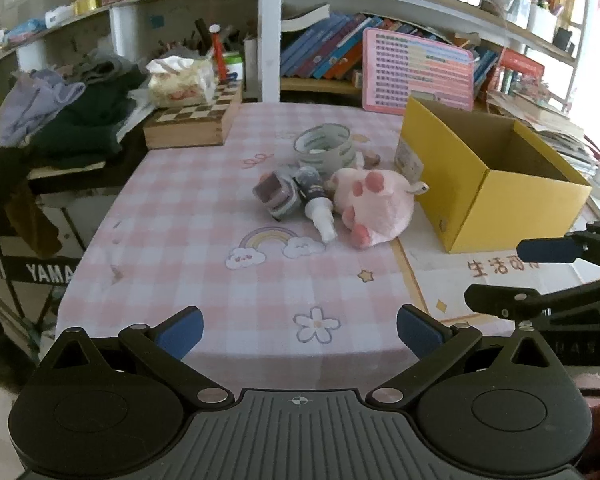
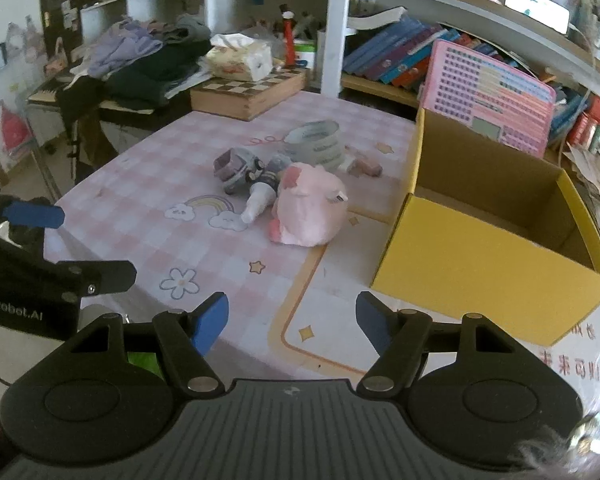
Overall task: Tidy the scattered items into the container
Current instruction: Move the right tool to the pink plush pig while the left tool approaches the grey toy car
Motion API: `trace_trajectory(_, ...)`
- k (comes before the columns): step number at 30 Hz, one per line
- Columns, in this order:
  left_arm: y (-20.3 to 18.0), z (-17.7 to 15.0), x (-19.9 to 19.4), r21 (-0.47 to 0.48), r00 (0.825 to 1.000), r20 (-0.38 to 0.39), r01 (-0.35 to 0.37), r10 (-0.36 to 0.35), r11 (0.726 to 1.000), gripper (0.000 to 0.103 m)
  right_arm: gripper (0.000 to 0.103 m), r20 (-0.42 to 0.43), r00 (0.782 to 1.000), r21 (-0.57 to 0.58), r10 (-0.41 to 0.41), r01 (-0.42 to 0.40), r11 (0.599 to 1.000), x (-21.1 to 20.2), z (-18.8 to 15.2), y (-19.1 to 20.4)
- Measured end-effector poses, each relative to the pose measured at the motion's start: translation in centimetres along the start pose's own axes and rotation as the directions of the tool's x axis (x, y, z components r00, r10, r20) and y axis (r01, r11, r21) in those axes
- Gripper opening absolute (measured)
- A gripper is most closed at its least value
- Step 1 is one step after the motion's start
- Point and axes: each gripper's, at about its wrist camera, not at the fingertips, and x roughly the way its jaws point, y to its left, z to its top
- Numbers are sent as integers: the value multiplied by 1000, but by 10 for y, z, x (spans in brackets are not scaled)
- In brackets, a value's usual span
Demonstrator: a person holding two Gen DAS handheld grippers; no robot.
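An open yellow cardboard box [image 1: 516, 212] [image 2: 480, 264] stands on the right of the pink checked tablecloth. Left of it lie a pink plush toy [image 1: 374, 204] [image 2: 308, 208], a small spray bottle [image 1: 318, 208] [image 2: 260, 196], a grey toy car [image 1: 276, 196] [image 2: 236, 172] and a roll of tape [image 1: 326, 146] [image 2: 318, 144], bunched together. My left gripper [image 1: 300, 330] hangs open over the near table edge, well short of them. My right gripper [image 2: 293, 320] is open too, nothing between its fingers, near the box's front corner.
A chessboard box [image 1: 192, 120] with a tissue pack [image 1: 180, 80] sits at the table's far left, beside a pile of clothes [image 1: 72, 116]. A pink chart board [image 1: 416, 72] leans behind the yellow box. Bookshelves fill the back wall. The table drops off at the left.
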Motion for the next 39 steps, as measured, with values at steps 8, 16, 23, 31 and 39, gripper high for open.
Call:
trace_trajectory(8,-18,11,1,-59,999,1,-49,49,997,103,69,29,998,-78,59,-57,995,-6,3,-22)
trace_trajectory(16,-42,7,9,-72,998,-24,-61,59,996,103,68,20,994,-121,106,-103,987,-4,-8,-40)
trace_trajectory(23,-45,18,16,-55,998,-16,-56,55,997,103,68,36,993,-141,115,-109,984,-2,-6,-43)
trace_trajectory(31,-19,42,35,-4,1000,-6,-18,18,1000,103,68,60,996,-108,72,-65,992,14,17,-29)
trace_trajectory(39,19,65,56,35,999,-3,34,-34,999,103,68,46,999,-71,28,-25,997,43,42,-4)
